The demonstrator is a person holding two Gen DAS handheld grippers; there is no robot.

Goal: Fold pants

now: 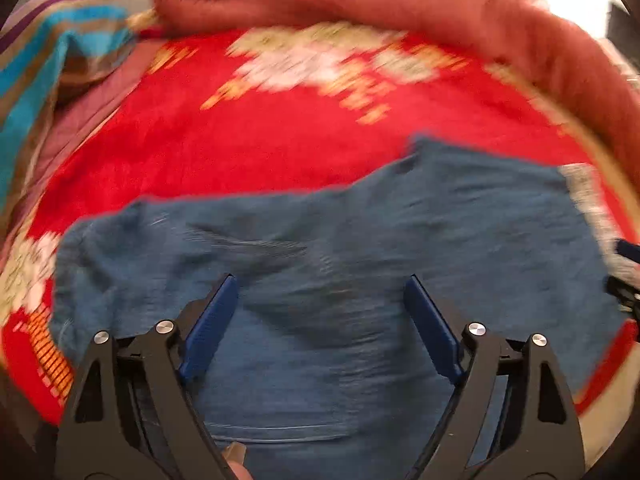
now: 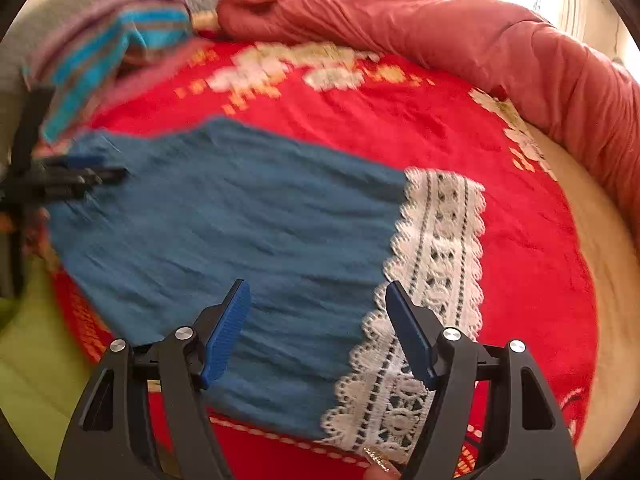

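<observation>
So the blue pants (image 2: pixel 224 216) lie flat on the red blanket (image 2: pixel 400 120), near its front edge, long axis running side to side, with the white lace hem (image 2: pixel 436 264) out at the right end. The right gripper (image 2: pixel 318 332) hangs over that hem end, jaws wide with nothing in them, lace just under its right finger. The left gripper (image 1: pixel 320 320) is over the opposite end, also wide and empty. Looks like the right one is nearer the hem, so that end probably gets pinched first
</observation>
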